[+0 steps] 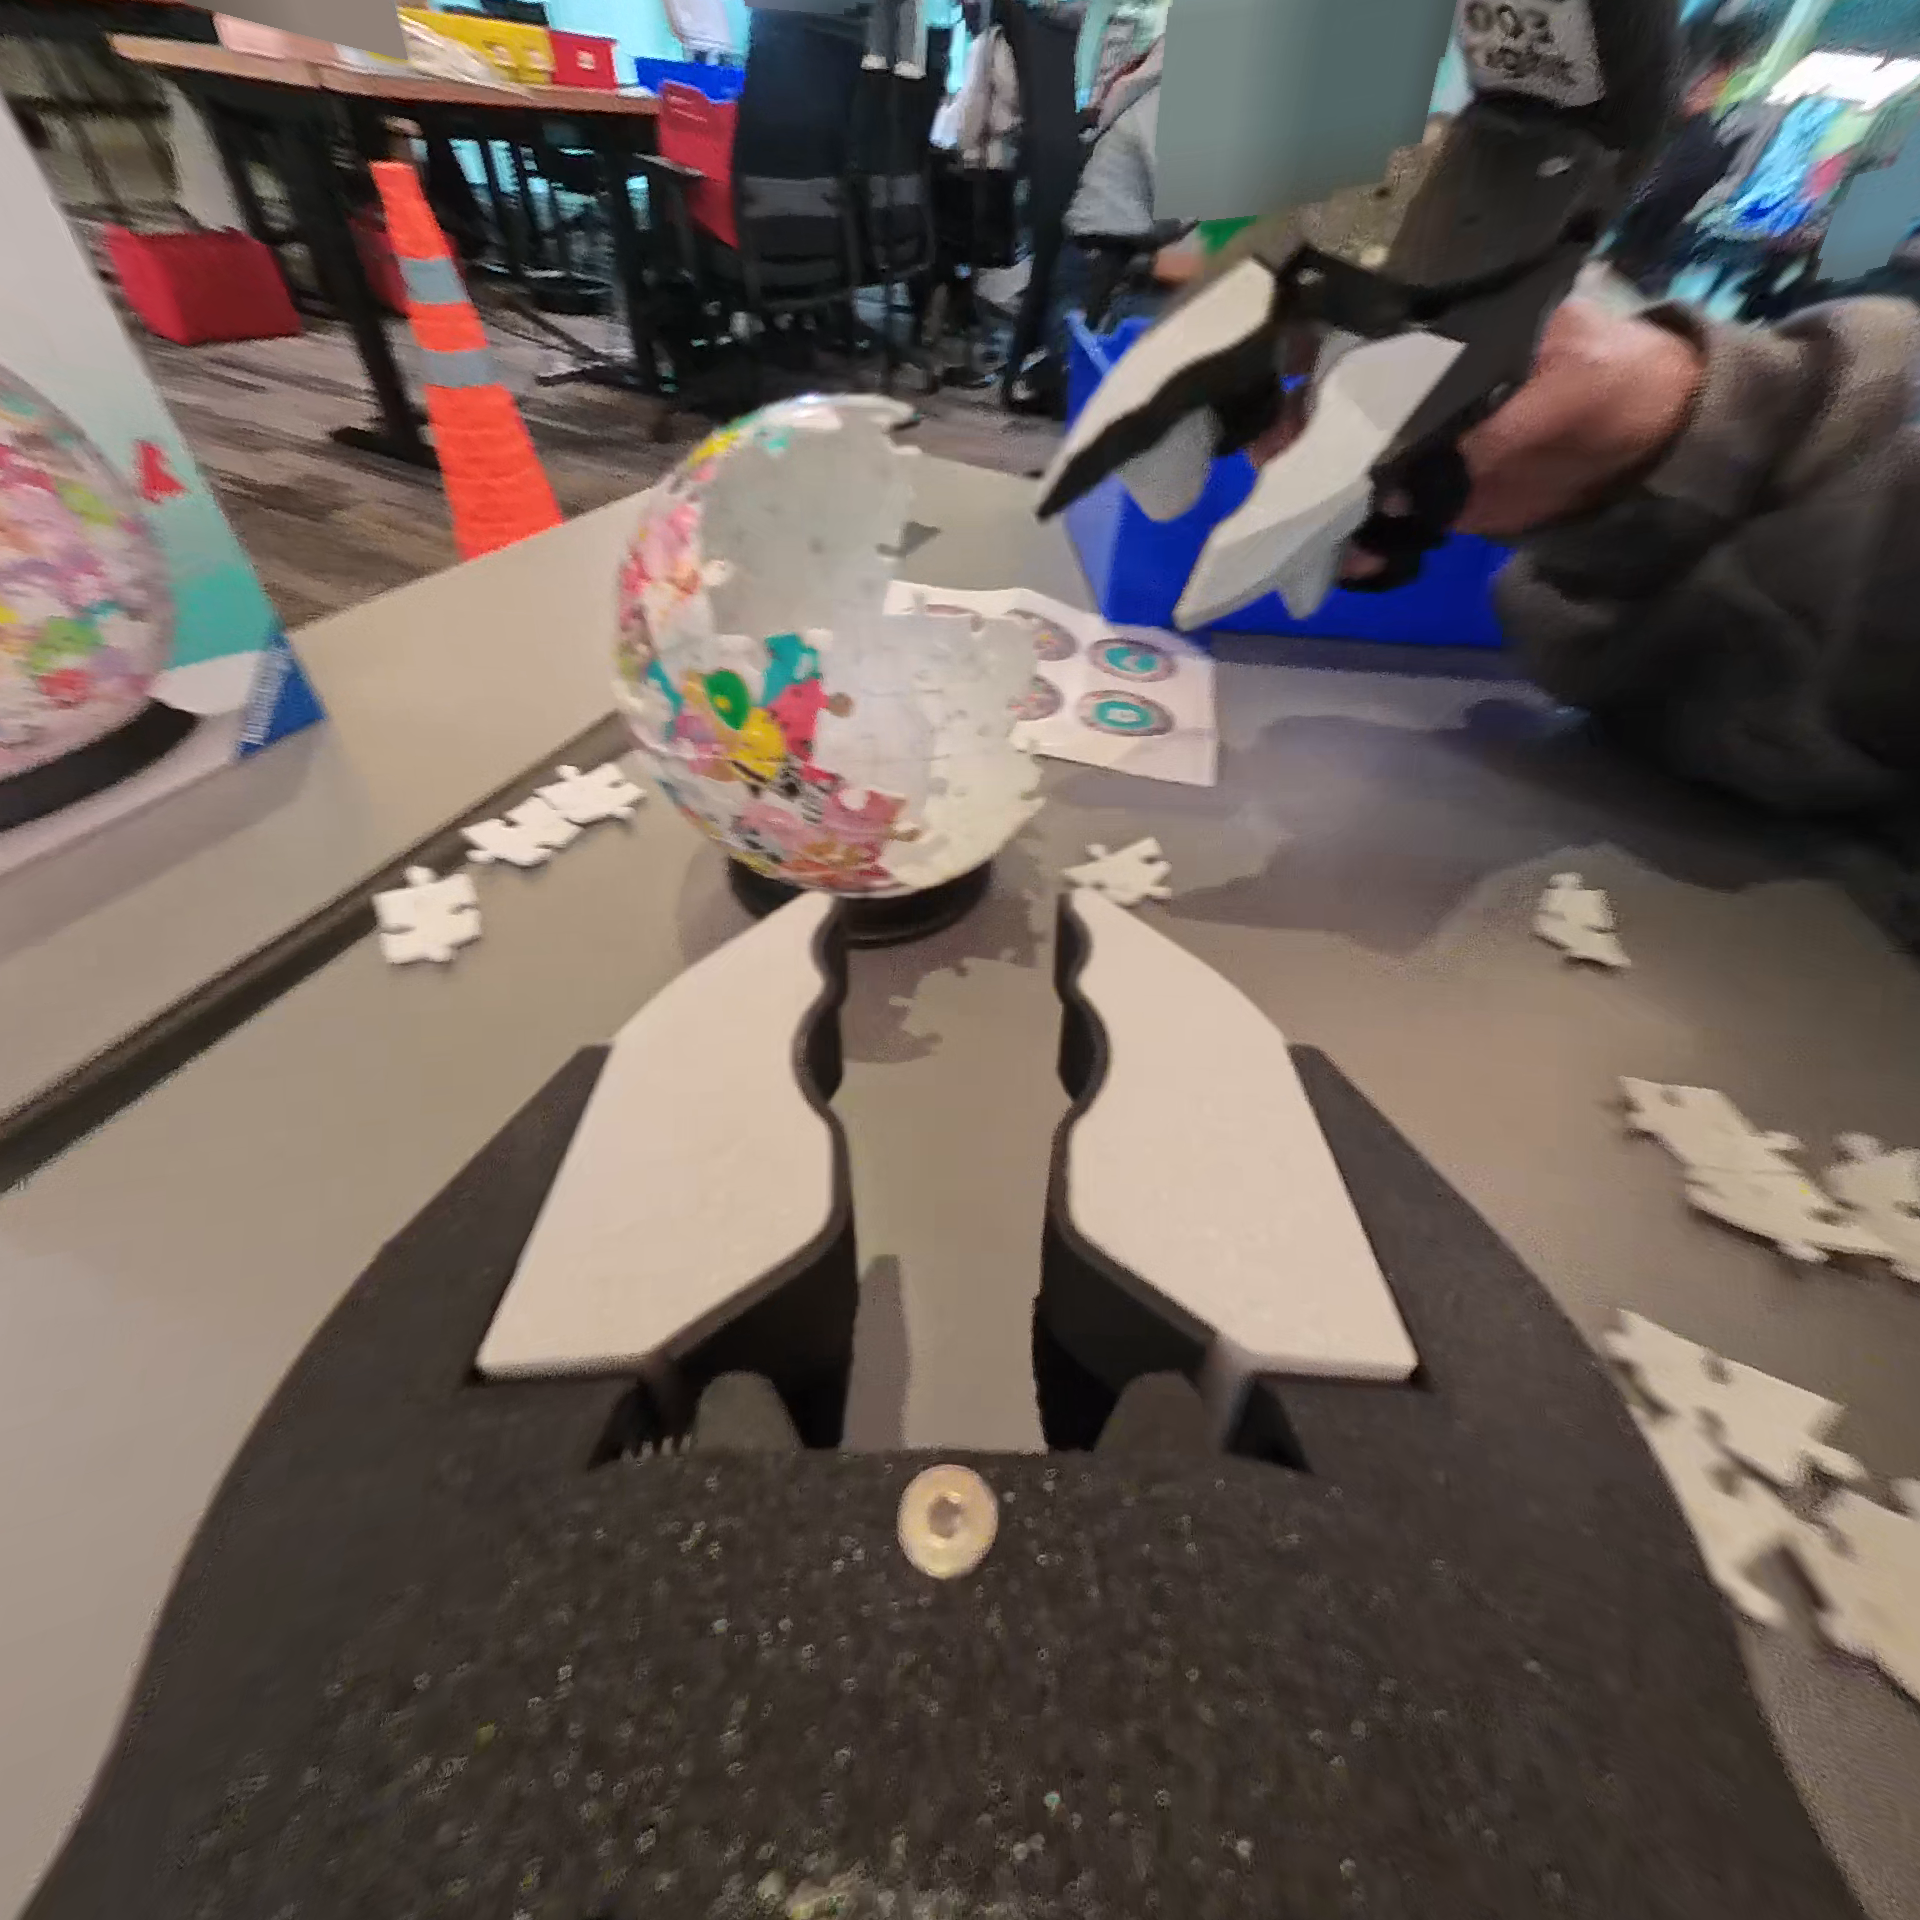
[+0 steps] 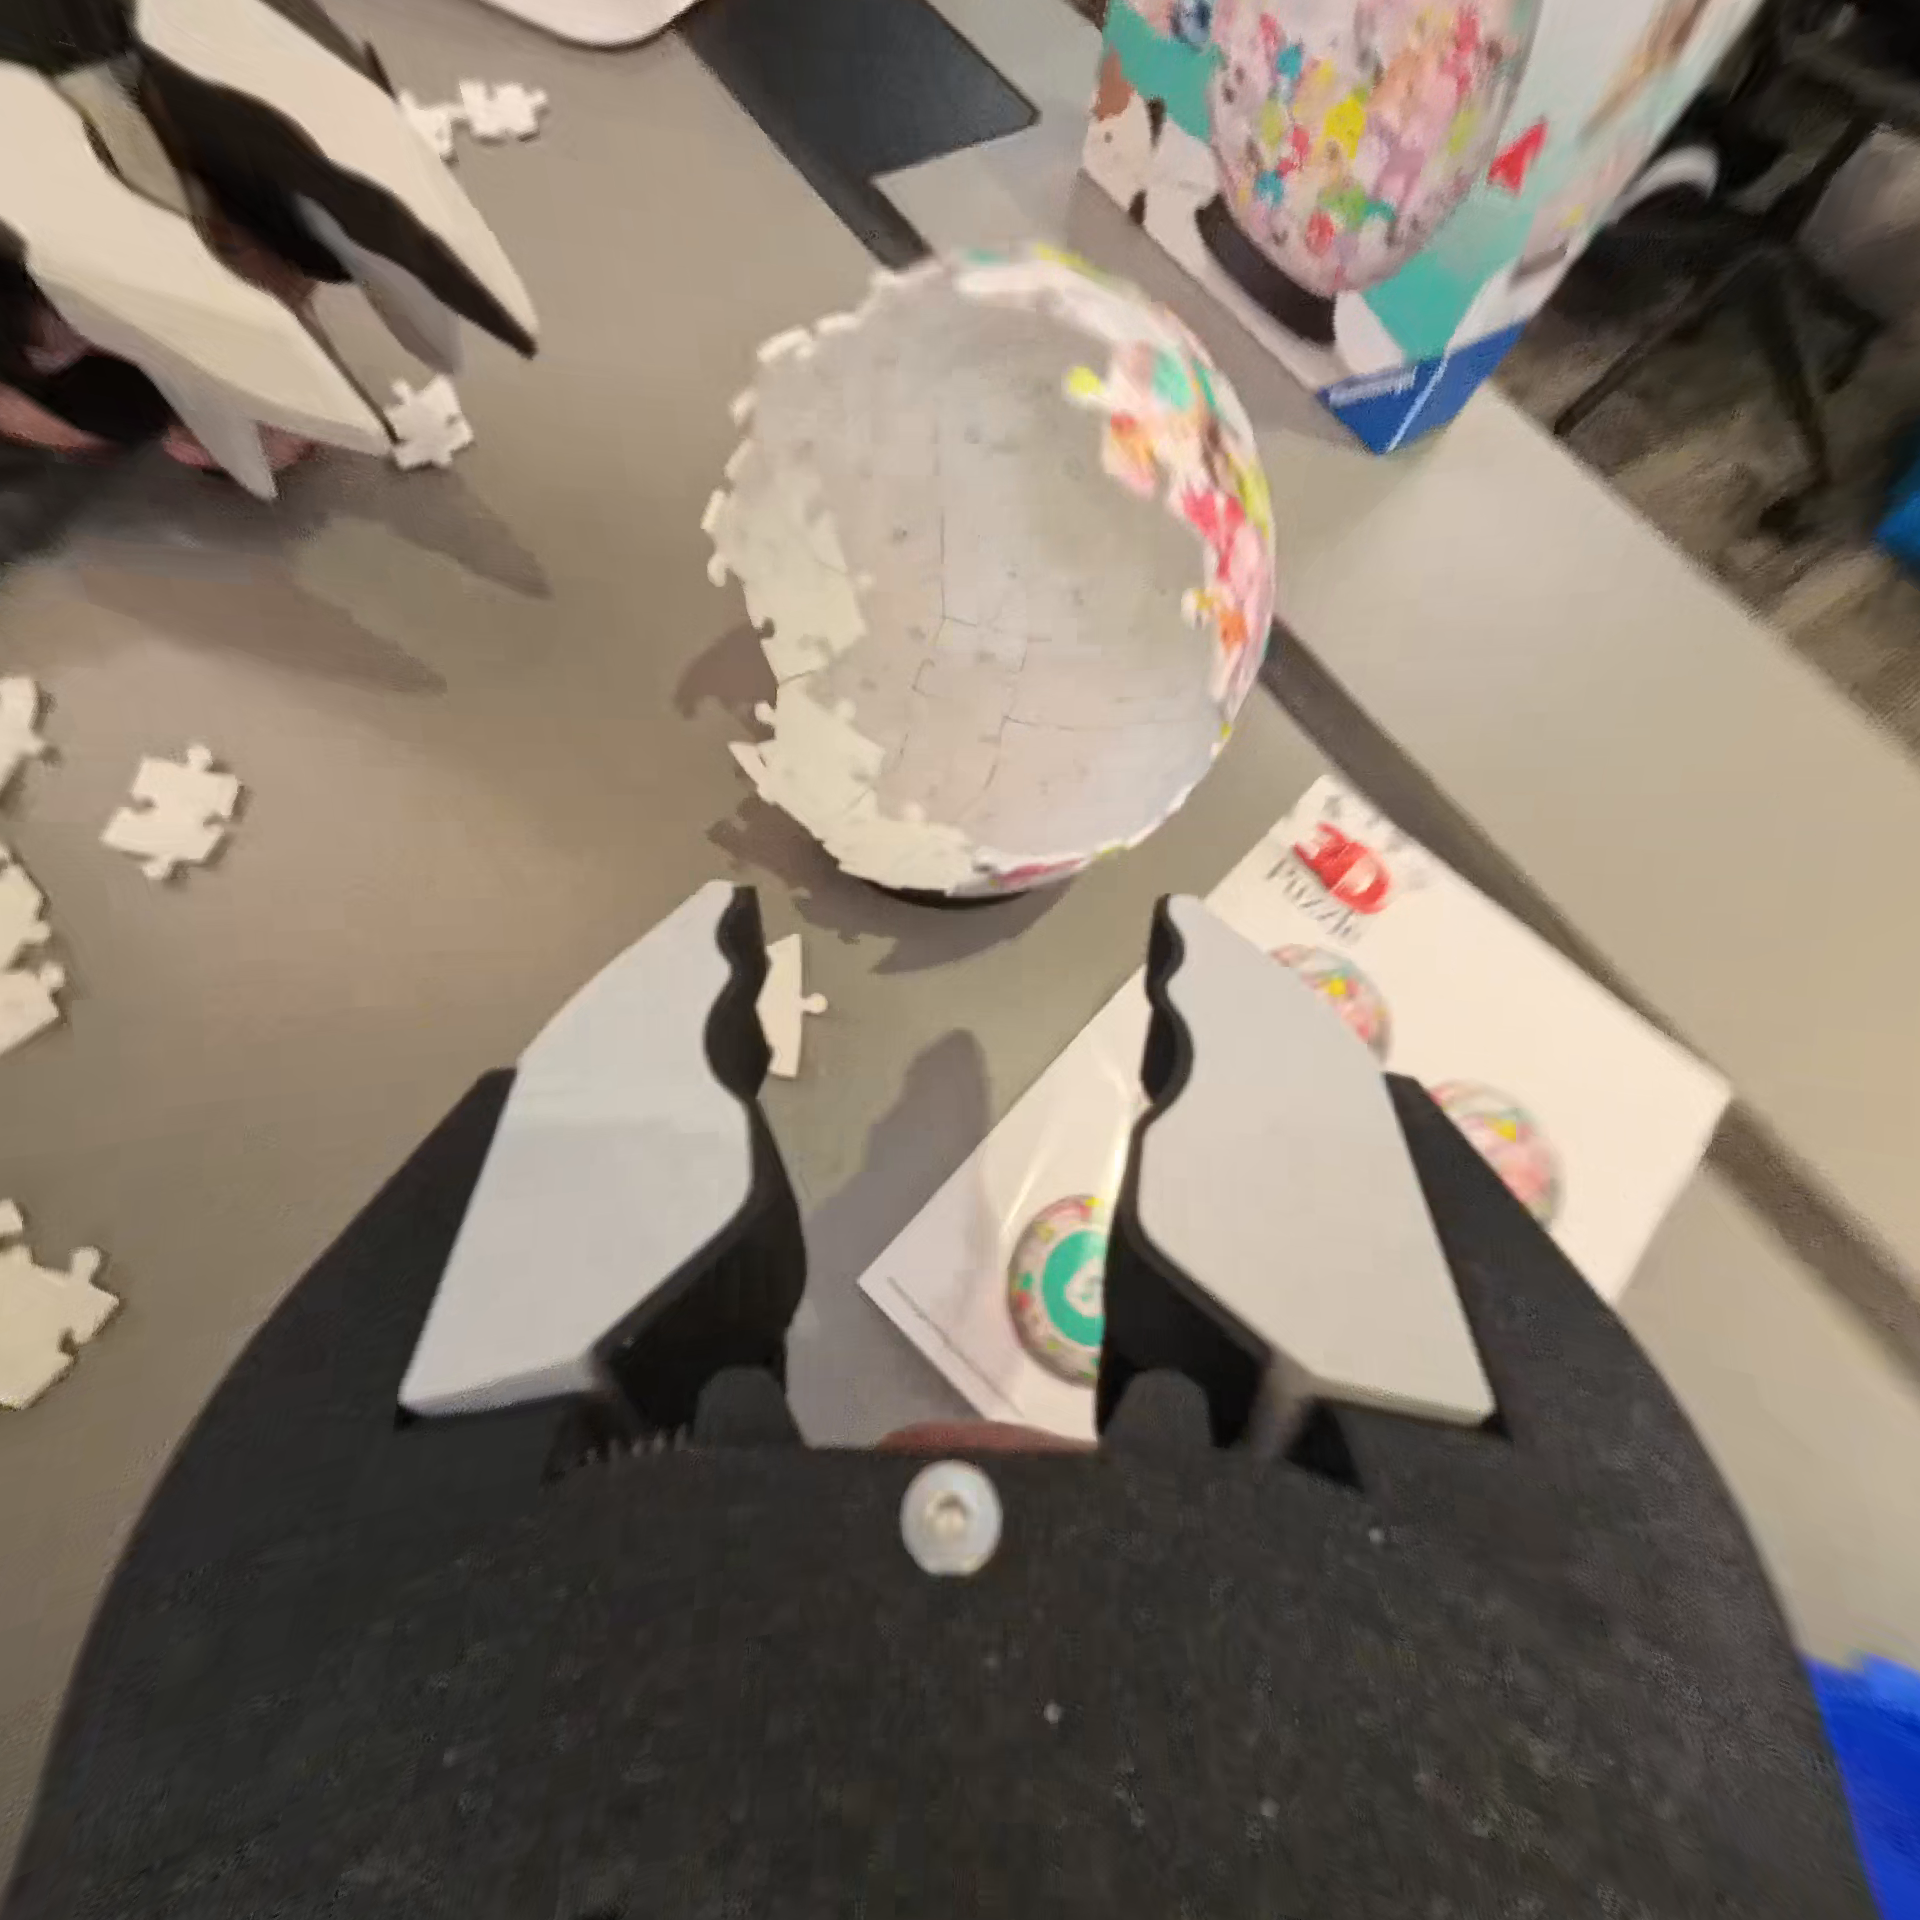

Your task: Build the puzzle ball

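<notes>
The half-built puzzle ball [image 1: 800,644] stands on a black stand [image 1: 862,904] on the grey table; its outside is colourful and its open side shows the white inside [image 2: 987,603]. My left gripper [image 1: 951,914] is open and empty, with its tips just short of the stand. My right gripper [image 2: 951,914] is open and held above the table on the ball's other side; it also shows in the left wrist view [image 1: 1117,566]. A white piece [image 2: 784,1003] shows beside its left finger; I cannot tell whether it touches the finger. A loose piece [image 1: 1122,868] lies by my left gripper's right tip.
Several loose white pieces lie at the right [image 1: 1766,1174] and the left [image 1: 426,914]. An instruction sheet [image 2: 1351,1091] lies beside the ball. The puzzle box [image 2: 1403,208] stands at the table's far side. A blue bin [image 1: 1299,582] and an orange cone [image 1: 457,343] stand beyond the table. About 8 centimetres separates my right fingertips from the white piece [image 2: 784,1003]. The left camera catches it too, in the left wrist view [image 1: 1112,862].
</notes>
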Demonstrator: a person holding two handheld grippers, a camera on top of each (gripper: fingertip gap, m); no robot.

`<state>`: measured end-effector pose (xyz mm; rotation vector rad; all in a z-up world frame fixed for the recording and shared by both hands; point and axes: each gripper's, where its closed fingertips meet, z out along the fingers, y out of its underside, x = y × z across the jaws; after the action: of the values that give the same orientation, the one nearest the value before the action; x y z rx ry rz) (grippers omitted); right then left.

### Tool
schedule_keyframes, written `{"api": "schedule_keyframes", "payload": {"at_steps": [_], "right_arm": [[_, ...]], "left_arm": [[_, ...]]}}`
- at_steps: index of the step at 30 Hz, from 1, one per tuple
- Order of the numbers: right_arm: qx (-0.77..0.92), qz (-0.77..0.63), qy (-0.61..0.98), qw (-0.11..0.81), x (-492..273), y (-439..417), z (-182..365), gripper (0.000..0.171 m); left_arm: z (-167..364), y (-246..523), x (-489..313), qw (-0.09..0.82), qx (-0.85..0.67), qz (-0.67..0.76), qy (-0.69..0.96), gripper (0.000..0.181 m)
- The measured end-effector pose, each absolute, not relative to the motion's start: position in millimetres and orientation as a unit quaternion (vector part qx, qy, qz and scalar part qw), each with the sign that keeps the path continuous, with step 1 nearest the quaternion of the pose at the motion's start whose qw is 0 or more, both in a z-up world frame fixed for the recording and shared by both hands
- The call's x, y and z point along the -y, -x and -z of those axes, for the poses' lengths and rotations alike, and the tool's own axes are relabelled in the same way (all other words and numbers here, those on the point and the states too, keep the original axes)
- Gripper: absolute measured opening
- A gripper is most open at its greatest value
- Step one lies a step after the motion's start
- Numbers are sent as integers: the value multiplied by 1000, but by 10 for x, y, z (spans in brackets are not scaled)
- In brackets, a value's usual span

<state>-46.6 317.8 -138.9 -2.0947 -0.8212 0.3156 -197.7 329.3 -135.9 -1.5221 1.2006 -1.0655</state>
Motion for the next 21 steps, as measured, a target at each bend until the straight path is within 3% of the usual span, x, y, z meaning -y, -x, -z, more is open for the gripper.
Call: {"api": "schedule_keyframes", "payload": {"at_steps": [3, 5, 7, 11, 17, 21], "right_arm": [[305, -129, 856, 397, -3217, 415, 1667, 81], [302, -143, 868, 368, -3220, 457, 1807, 91], [293, -174, 872, 353, -3230, 541, 1836, 91], [313, -113, 881, 337, -3221, 444, 1841, 79], [553, 82, 758, 336, -2937, 551, 1554, 61], [651, 155, 700, 248, -3001, 667, 1785, 63]], "left_arm": [[1332, 1875, -3518, 481, -497, 366, 623, 64], [1279, 1774, -3596, 477, -496, 366, 627, 71], [1262, 1684, -3677, 457, -478, 387, 642, 81], [1258, 1588, -3854, 446, -448, 408, 659, 80], [1312, 1693, -3832, 443, -462, 440, 630, 74], [1333, 1834, -3741, 452, -488, 431, 610, 70]]}}
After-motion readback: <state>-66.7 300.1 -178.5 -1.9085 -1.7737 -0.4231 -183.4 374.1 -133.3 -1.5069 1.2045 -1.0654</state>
